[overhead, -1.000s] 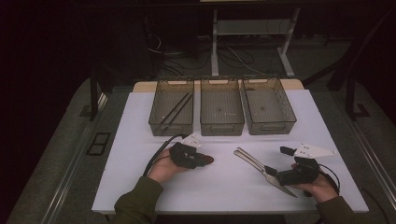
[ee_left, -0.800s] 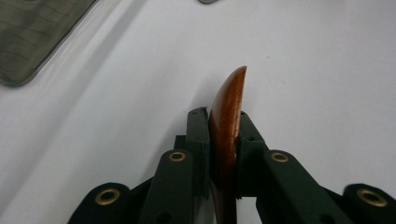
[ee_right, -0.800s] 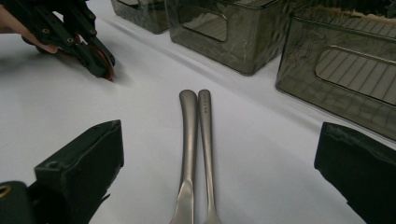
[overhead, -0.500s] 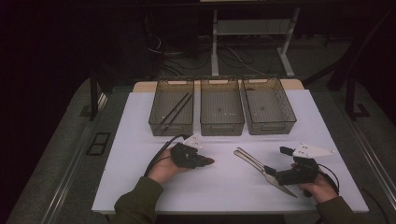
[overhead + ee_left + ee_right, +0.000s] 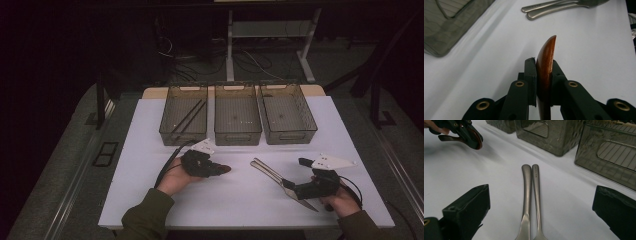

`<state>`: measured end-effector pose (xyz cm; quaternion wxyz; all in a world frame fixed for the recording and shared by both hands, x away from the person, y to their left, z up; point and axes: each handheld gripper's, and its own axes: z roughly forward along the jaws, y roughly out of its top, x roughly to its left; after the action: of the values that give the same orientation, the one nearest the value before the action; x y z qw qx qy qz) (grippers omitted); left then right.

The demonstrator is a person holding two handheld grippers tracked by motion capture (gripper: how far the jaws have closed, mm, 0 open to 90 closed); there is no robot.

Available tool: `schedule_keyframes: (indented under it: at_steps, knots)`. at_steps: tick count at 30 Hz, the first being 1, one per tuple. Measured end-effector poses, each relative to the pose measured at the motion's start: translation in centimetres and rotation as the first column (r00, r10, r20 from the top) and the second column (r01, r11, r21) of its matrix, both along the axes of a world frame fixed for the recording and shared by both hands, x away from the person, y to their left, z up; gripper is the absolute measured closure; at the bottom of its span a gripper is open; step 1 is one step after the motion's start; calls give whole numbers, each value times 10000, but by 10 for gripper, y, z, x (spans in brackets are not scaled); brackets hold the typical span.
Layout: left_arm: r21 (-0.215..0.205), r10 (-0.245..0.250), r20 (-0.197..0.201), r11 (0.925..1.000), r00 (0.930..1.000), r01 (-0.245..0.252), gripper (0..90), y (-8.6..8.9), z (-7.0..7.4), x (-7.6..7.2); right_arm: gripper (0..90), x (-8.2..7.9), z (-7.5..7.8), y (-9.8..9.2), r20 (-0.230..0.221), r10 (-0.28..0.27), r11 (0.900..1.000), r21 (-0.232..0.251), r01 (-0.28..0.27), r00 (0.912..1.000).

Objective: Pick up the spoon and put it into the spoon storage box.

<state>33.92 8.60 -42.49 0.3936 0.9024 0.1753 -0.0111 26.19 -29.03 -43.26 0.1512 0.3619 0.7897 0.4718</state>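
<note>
glossy brown wooden piece, curved, pinched in left tongs.

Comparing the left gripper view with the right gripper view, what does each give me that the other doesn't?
Left gripper view: a close-up of the left gripper shut on a brown wooden utensil, seen edge-on. Right gripper view: the right gripper open, its jaws flanking two metal cutlery handles that lie side by side, plus the handle cut-outs in the fronts of the grey bins. Both: those handles, the bins and the white table.
</note>
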Motion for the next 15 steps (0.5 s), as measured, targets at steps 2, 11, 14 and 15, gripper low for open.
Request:
schedule_keyframes:
  at_steps: [2, 11, 14, 15]
  knots:
    - [-103, 66, -43, 9999, 10000, -66, 794, 0, 2, 0, 9, 0, 0, 0, 6, -22, 10000, -1, 22, 10000]
    - [-349, 164, -53, 9993, 9999, -165, 796, -1, 9, 1, 9, 0, 0, -1, 38, -46, 10000, -50, 46, 10000]
    - [-424, 172, -36, 9989, 9998, -174, 796, -2, 12, 2, 9, 0, 0, -1, 29, -70, 10000, -49, 70, 10000]
    - [-422, 169, -32, 9990, 9999, -171, 796, -3, 13, 2, 9, 0, 0, -1, 23, -84, 10000, -34, 84, 10000]
